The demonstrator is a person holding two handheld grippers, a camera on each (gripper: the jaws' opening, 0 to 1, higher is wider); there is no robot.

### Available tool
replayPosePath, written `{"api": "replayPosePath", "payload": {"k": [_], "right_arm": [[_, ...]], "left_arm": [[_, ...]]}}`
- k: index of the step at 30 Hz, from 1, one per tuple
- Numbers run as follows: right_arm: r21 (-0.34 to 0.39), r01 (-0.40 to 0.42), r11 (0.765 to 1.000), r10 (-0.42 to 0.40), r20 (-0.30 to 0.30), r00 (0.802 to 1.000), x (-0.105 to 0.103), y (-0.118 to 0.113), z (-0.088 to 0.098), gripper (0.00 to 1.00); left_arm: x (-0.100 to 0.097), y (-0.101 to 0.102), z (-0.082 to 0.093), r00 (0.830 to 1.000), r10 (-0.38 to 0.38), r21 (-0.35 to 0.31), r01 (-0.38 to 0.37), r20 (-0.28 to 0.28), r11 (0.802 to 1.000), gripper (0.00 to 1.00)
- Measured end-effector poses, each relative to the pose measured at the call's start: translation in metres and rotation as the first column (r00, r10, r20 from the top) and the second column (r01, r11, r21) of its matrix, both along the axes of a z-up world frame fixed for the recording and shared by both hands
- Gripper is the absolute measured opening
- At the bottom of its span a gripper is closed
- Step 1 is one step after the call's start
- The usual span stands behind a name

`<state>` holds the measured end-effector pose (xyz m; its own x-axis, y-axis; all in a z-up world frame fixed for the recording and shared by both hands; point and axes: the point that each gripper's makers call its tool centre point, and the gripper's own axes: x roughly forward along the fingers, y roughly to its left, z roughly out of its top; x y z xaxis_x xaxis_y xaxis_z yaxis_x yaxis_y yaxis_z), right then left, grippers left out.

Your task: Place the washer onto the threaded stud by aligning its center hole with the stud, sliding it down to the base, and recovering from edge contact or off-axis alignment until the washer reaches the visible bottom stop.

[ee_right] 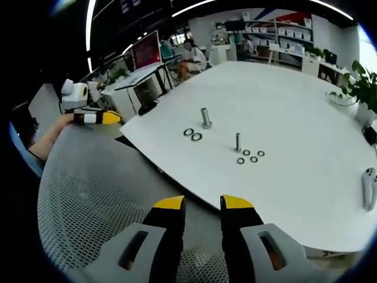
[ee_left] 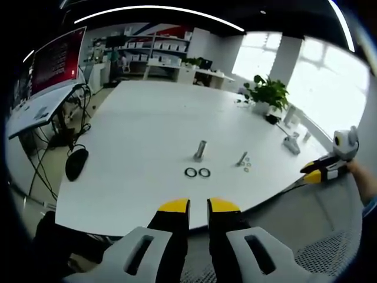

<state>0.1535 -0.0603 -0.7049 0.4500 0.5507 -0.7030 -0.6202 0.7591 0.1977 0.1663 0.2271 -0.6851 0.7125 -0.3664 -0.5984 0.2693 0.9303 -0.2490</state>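
Observation:
On the white table a large threaded stud stands upright, with two dark washers lying flat just in front of it. To its right are a thinner stud and several small washers. My left gripper hangs off the table's near edge, jaws slightly apart and holding nothing. My right gripper hovers over a mesh chair, open and holding nothing. From there I see the large stud, its washers, the thin stud and the small washers.
The right gripper enters the left gripper view from the right; the left gripper is seen at the left of the right gripper view. A potted plant, a black mouse, a white controller and a grey mesh chair are nearby.

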Motion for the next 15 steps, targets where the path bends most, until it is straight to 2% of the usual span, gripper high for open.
{"api": "replayPosePath", "payload": {"k": [15], "right_arm": [[-0.025,-0.005,1.000,0.005,-0.027,1.000,-0.0030,-0.0013,-0.0042,0.25]], "left_arm": [[0.0016,-0.0007,0.0022,1.000,-0.002,-0.009,0.002,0.015,1.000,0.09]]}}
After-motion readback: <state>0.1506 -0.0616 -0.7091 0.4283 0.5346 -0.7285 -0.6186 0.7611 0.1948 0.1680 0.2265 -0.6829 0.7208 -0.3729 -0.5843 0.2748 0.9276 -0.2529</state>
